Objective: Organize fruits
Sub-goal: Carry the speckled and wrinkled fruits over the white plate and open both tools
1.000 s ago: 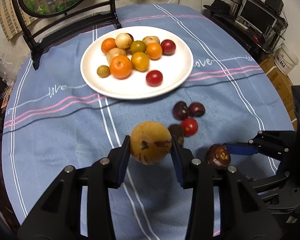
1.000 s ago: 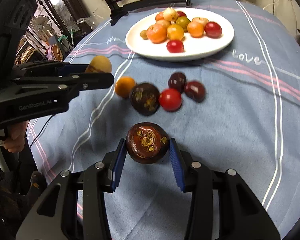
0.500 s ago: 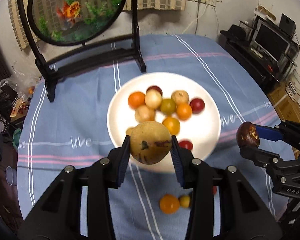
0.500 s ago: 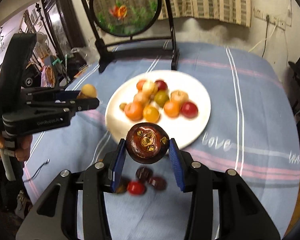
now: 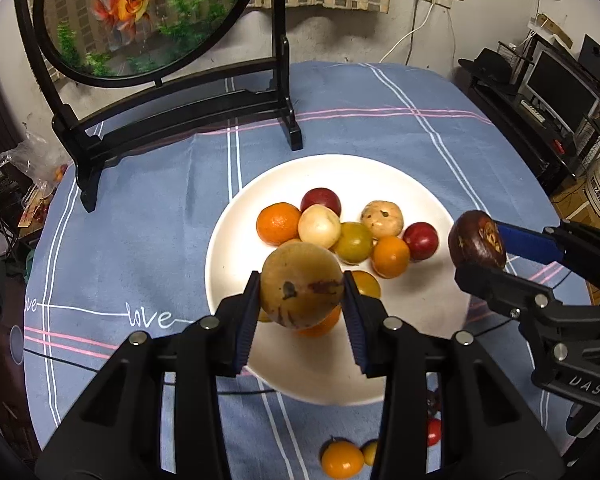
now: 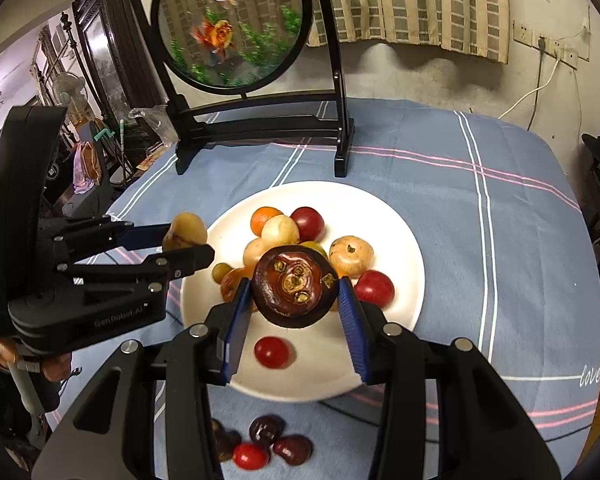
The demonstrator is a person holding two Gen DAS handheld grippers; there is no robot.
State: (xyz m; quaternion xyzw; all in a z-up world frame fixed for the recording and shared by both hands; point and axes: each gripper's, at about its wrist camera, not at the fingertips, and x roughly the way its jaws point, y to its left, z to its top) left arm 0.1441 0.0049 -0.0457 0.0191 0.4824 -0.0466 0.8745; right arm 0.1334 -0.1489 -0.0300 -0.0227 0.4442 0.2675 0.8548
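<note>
My left gripper (image 5: 302, 300) is shut on a tan yellow fruit (image 5: 300, 284) and holds it in the air above the near left part of the white plate (image 5: 432, 192). The plate holds several orange, red, green and pale fruits (image 5: 352, 232). My right gripper (image 6: 294, 300) is shut on a dark purple mangosteen (image 6: 294, 286) above the plate (image 6: 400, 216). It shows at the right of the left wrist view (image 5: 478, 240). The left gripper with its fruit (image 6: 184, 232) shows at the left of the right wrist view.
Loose fruits lie on the blue striped tablecloth (image 5: 140, 220) in front of the plate: orange ones (image 5: 342, 458), dark and red ones (image 6: 268, 440). A black stand with a round goldfish panel (image 5: 140, 12) stands behind the plate. The table's edges drop off at both sides.
Both grippers have lifted their fruits off the cloth and carried them forward over the plate. The plate now lies under both.
</note>
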